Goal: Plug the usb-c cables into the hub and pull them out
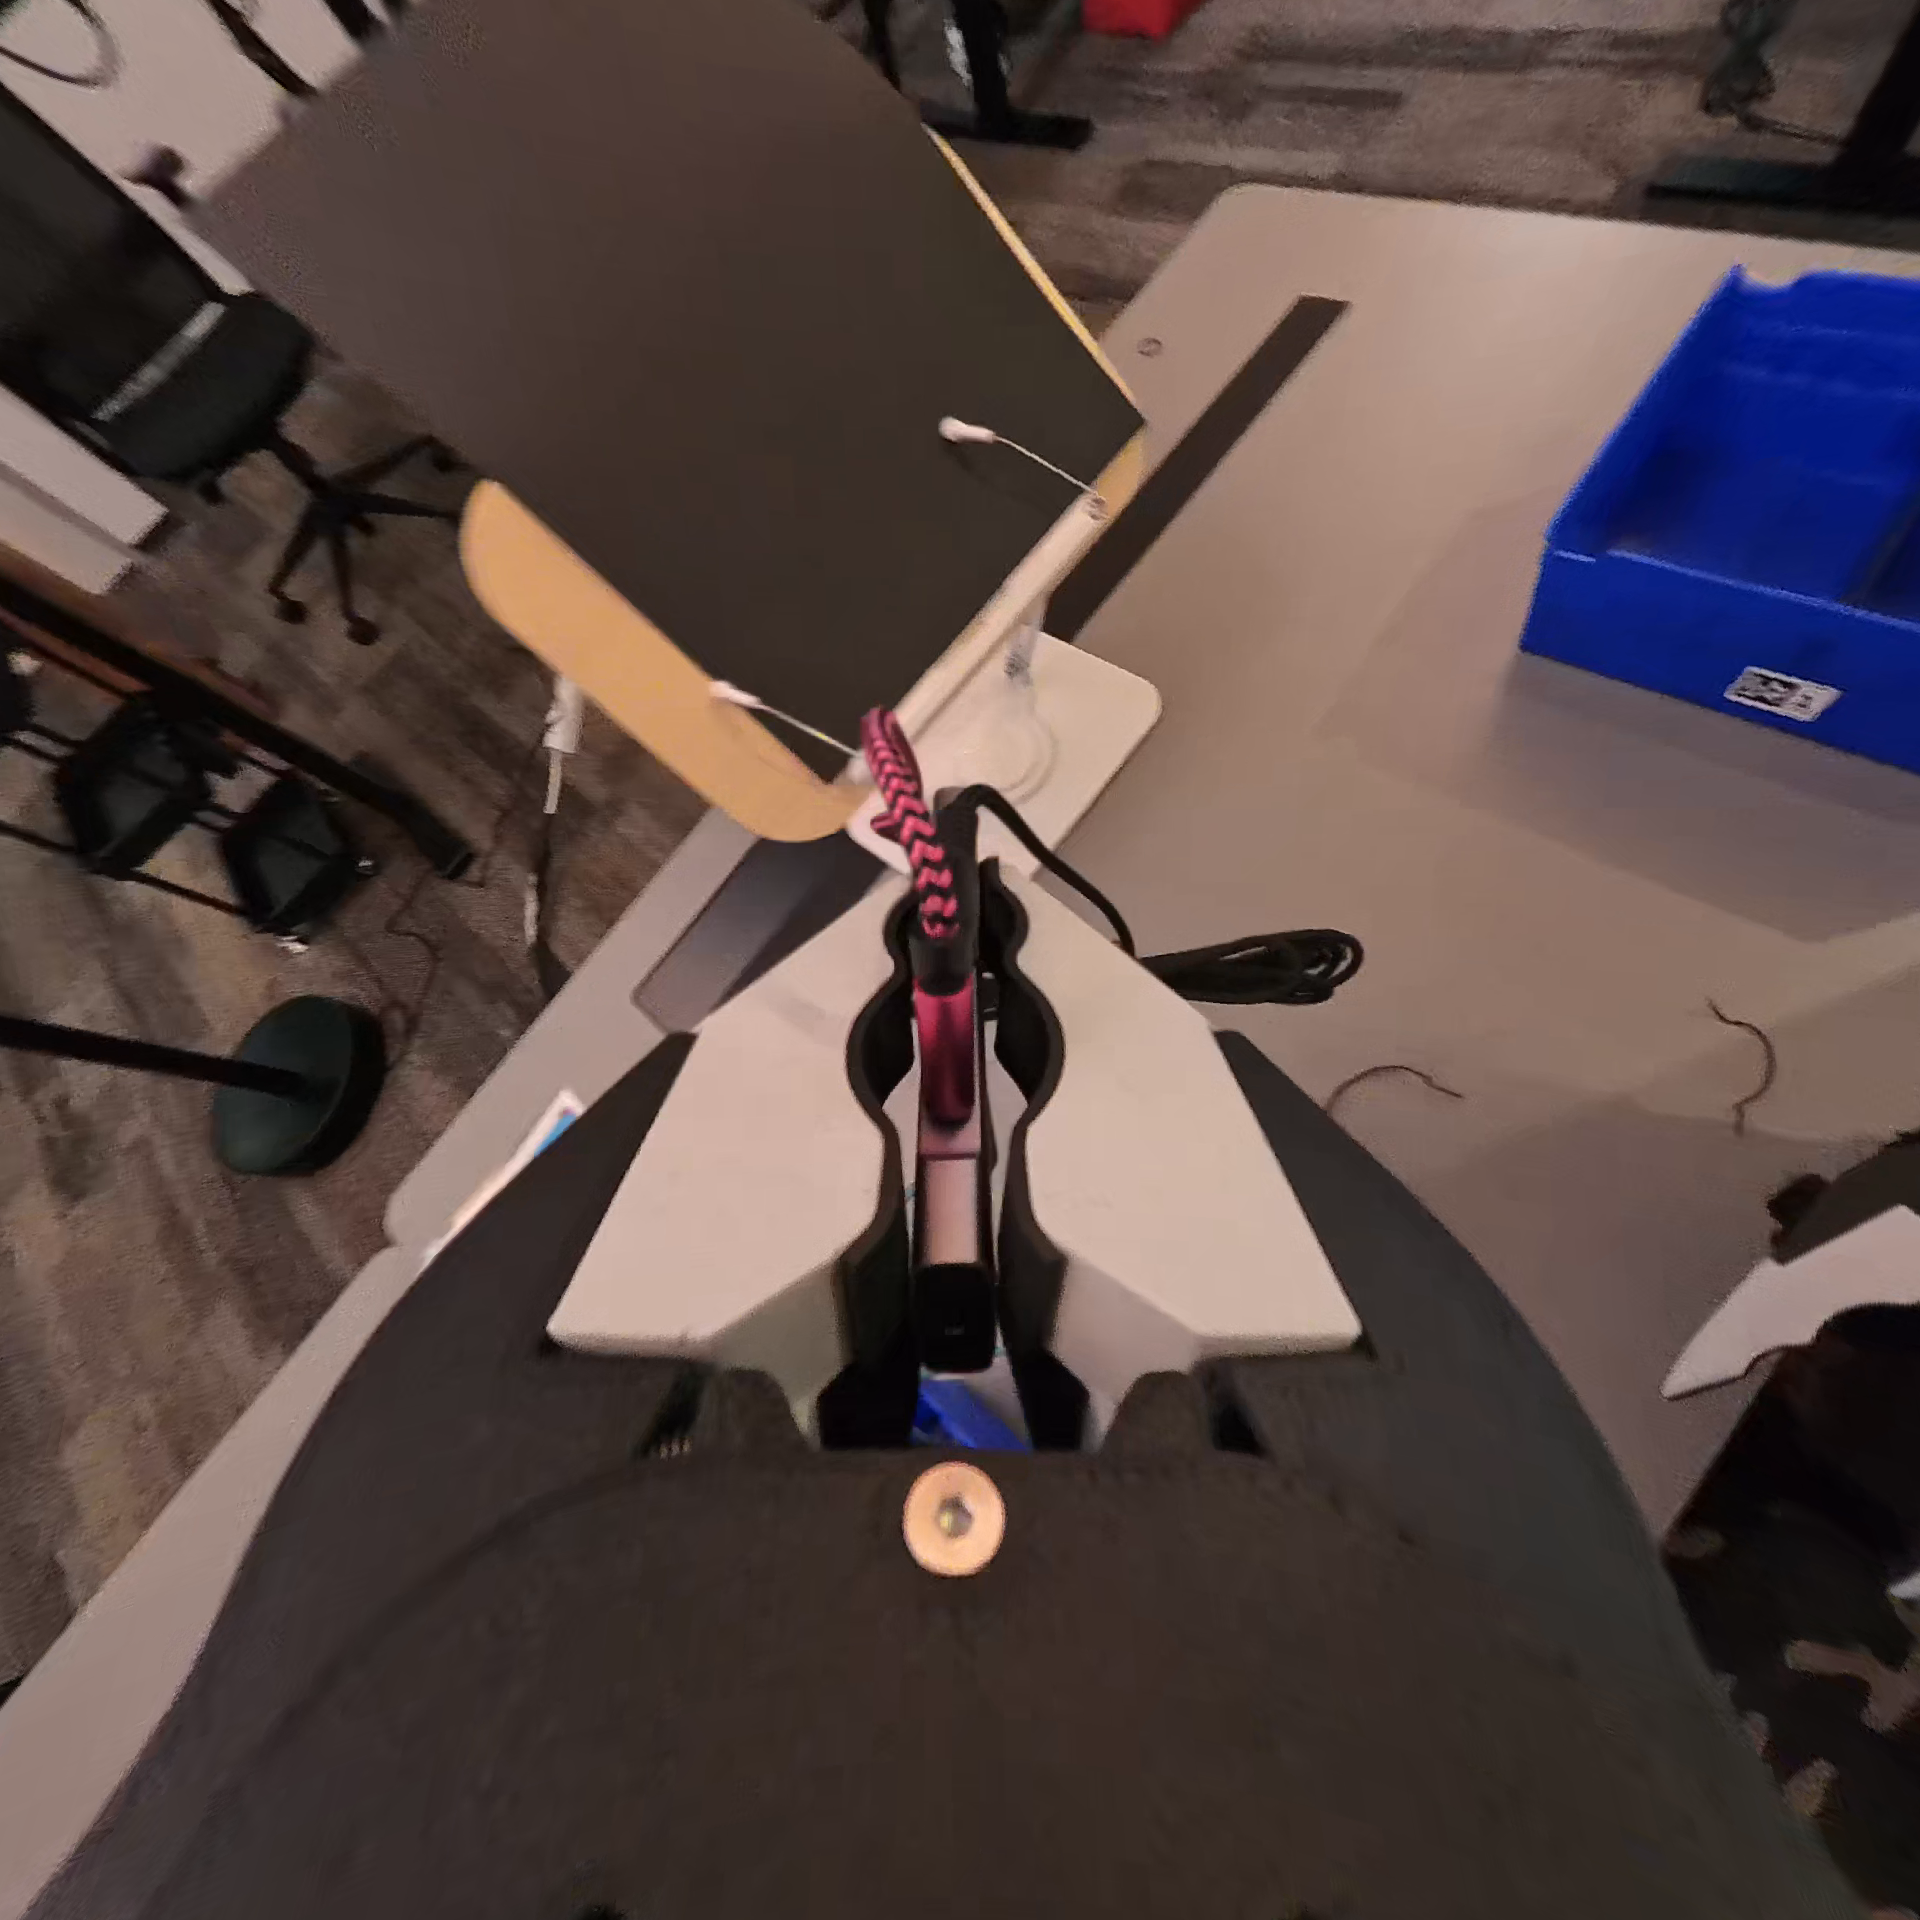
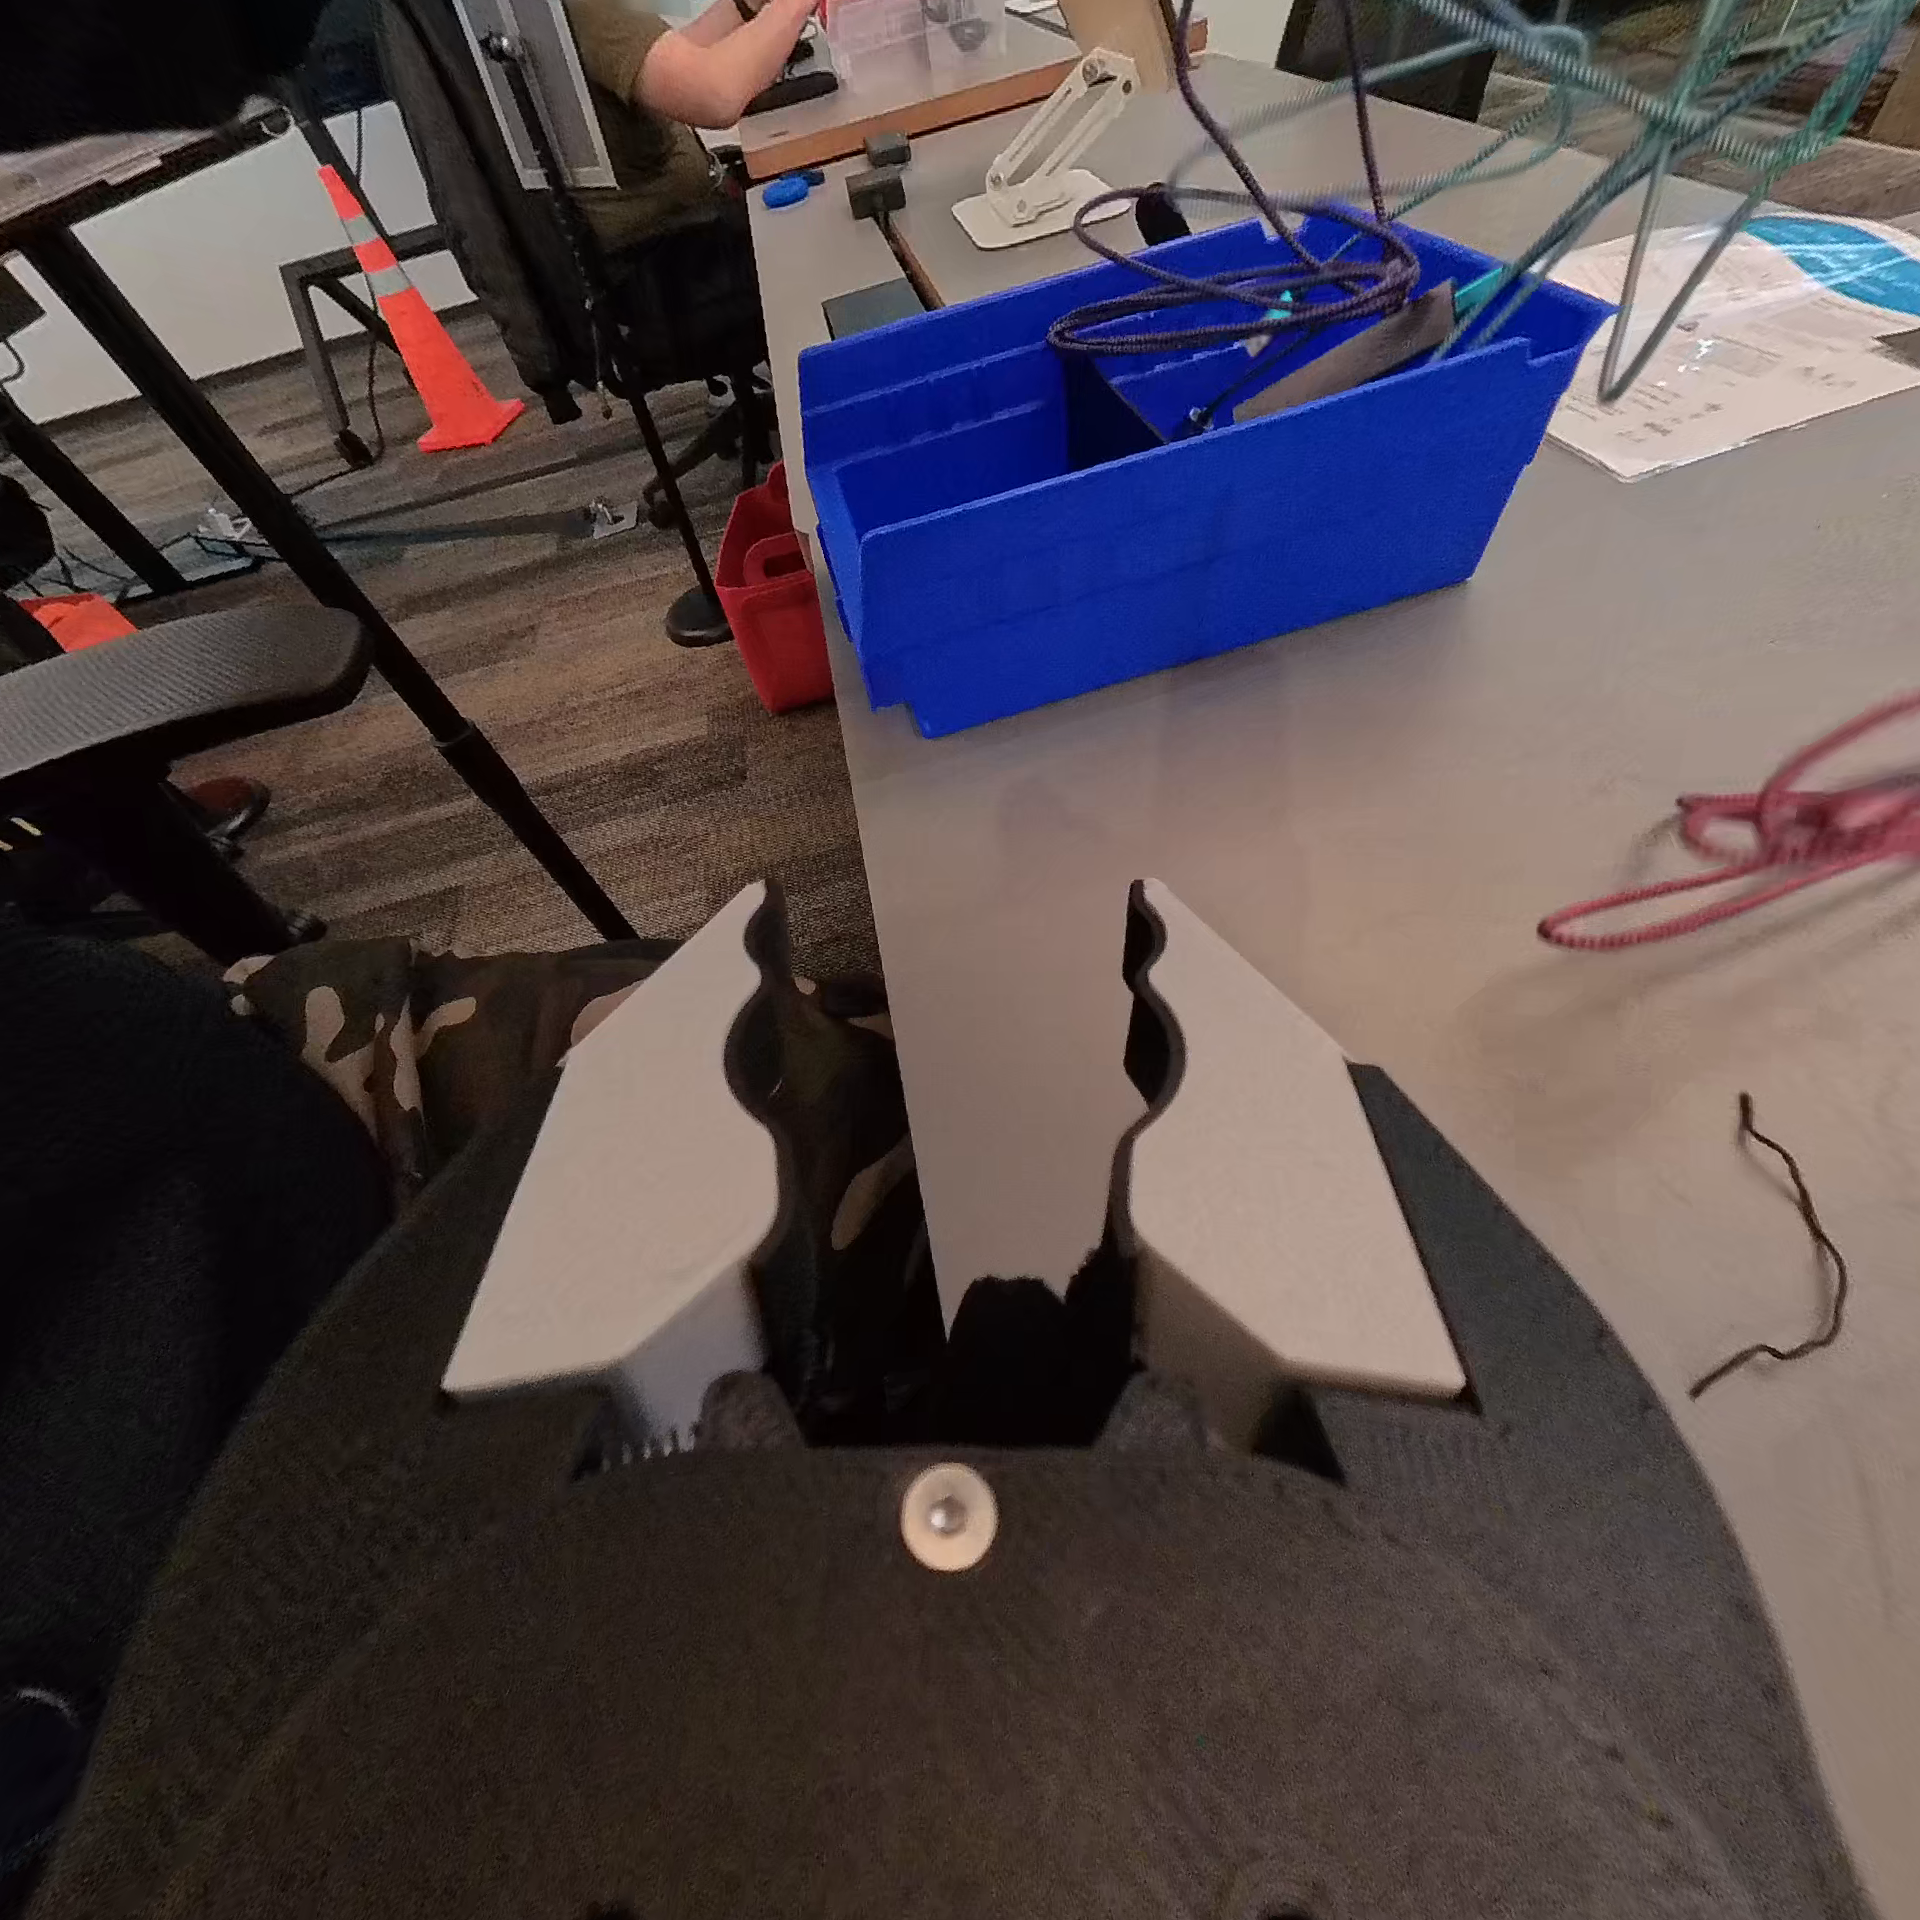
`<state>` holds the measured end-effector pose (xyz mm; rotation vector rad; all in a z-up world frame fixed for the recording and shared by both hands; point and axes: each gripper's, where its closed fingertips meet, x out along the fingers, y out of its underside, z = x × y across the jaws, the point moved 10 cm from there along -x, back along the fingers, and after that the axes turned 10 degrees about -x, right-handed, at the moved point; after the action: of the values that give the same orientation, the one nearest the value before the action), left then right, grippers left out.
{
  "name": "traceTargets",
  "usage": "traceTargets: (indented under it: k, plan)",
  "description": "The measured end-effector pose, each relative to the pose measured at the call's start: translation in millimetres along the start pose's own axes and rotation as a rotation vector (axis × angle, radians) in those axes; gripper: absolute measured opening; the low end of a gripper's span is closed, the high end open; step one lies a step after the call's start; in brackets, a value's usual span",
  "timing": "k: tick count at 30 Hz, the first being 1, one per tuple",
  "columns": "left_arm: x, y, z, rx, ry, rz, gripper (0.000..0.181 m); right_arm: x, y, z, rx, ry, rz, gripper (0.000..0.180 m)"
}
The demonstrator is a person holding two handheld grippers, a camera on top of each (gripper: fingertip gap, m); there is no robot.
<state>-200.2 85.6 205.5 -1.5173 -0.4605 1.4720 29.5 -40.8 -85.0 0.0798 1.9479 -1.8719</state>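
My left gripper (image 1: pixel 951 904) is shut on a slim hub (image 1: pixel 945 1195) that lies lengthwise between the fingers. A pink metal plug (image 1: pixel 940 1049) on a pink-and-black braided cable (image 1: pixel 909 800) sits at the hub's far end and looks plugged in. A black cable (image 1: pixel 1081 894) runs from the same end to a coil (image 1: pixel 1257 961) on the table. My right gripper (image 2: pixel 951 894) is open and empty over the table's left edge. A pink cable (image 2: pixel 1766 852) lies on the table to its right. Purple (image 2: pixel 1226 301) and teal (image 2: pixel 1496 281) cables lie in the blue bin (image 2: pixel 1143 582).
The grey table (image 2: pixel 1351 779) holds the blue bin, papers (image 2: pixel 1725 343) and a white stand (image 2: pixel 1039 177). A dark thread (image 2: pixel 1797 1247) lies near the right gripper. A black panel (image 1: pixel 644 343) on a white stand rises ahead of the left gripper. A person sits at a far desk. Across from one pair of fingers to the other is roughly 35 centimetres.
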Motion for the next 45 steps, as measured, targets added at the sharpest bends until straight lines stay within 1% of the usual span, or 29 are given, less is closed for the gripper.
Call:
traceTargets:
  k: [8, 13, 17, 20, 23, 26, 30, 33, 35, 38, 41, 43, 45]
  plan:
    - [68.3, 21.9, -35.6, 0.022, 0.102, 0.078, 0.007, -4.6, 0.9, -3.1, 0.005, 0.013, -0.006, 0.064]
    - [96.8, 39.3, -48.0, 0.009, 0.141, 0.112, 0.007, -11.9, 2.6, -9.3, 0.02, 0.038, -0.016, 0.064]
    - [114.1, 49.0, -57.1, 0.001, 0.18, 0.108, 0.007, -16.5, 3.0, -12.1, 0.023, 0.054, -0.021, 0.064]
    - [128.9, 58.4, -72.0, -0.005, 0.246, 0.144, 0.007, -23.2, 2.1, -16.6, 0.029, 0.079, -0.028, 0.064]
    - [143.8, 77.5, -88.7, 0.045, 0.242, 0.203, 0.007, -36.9, 0.9, -24.8, 0.033, 0.136, -0.037, 0.064]
    - [154.7, 101.1, -102.6, 0.007, 0.293, 0.218, 0.007, -56.9, 3.5, -37.5, 0.048, 0.221, -0.054, 0.064]
    - [158.1, 127.2, -117.1, -0.024, 0.329, 0.199, 0.007, -86.7, 4.1, -59.5, 0.069, 0.347, -0.088, 0.059]
    - [157.3, 140.5, -127.9, 0.028, 0.324, 0.17, 0.007, -100.9, -5.1, -71.9, 0.06, 0.362, -0.131, 0.051]
    - [156.6, 145.7, -131.9, 0.052, 0.286, 0.166, 0.007, -102.8, -13.3, -79.1, 0.031, 0.347, -0.14, 0.045]
    - [155.8, 151.6, -138.7, 0.161, 0.238, 0.146, 0.006, -101.5, -25.8, -92.4, 0.037, 0.328, -0.183, 0.038]
    - [153.8, 156.3, -152.6, 0.314, 0.147, 0.136, 0.007, -95.3, -30.3, -110.8, 0.1, 0.33, -0.201, 0.037]
    - [152.9, 158.8, -161.7, 0.374, 0.107, 0.104, 0.006, -88.3, -30.5, -120.7, 0.16, 0.285, -0.241, 0.038]
    - [154.2, 162.7, -167.9, 0.433, 0.06, 0.1, 0.006, -82.2, -28.1, -130.8, 0.282, 0.227, -0.311, 0.037]
